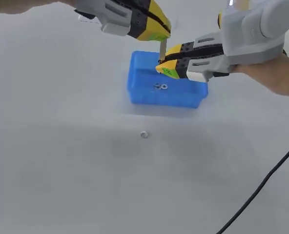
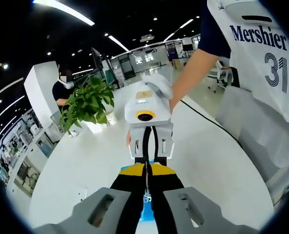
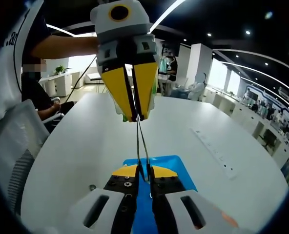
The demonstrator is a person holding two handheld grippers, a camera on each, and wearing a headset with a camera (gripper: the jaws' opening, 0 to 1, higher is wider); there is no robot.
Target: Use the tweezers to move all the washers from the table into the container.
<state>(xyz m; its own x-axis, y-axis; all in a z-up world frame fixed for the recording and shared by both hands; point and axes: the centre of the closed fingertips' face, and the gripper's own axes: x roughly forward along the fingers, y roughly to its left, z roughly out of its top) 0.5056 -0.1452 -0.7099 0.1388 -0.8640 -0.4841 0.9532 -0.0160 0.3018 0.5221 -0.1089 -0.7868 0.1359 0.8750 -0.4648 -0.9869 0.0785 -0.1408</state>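
Open-plan office, long white table, potted plant, strip lights (ceiling dark)

Open-plan office: dark ceiling with long white strip lights; leafy green potted plant near the broad white desk.

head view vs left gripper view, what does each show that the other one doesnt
Head view's own: two washers lying in the blue container, one washer left out in front of it, and a black cable. Left gripper view's own: a potted plant, a numbered jersey and ceiling lights. Shared: the white table, the container, and the left tool and right tool, both shut on the tweezers.
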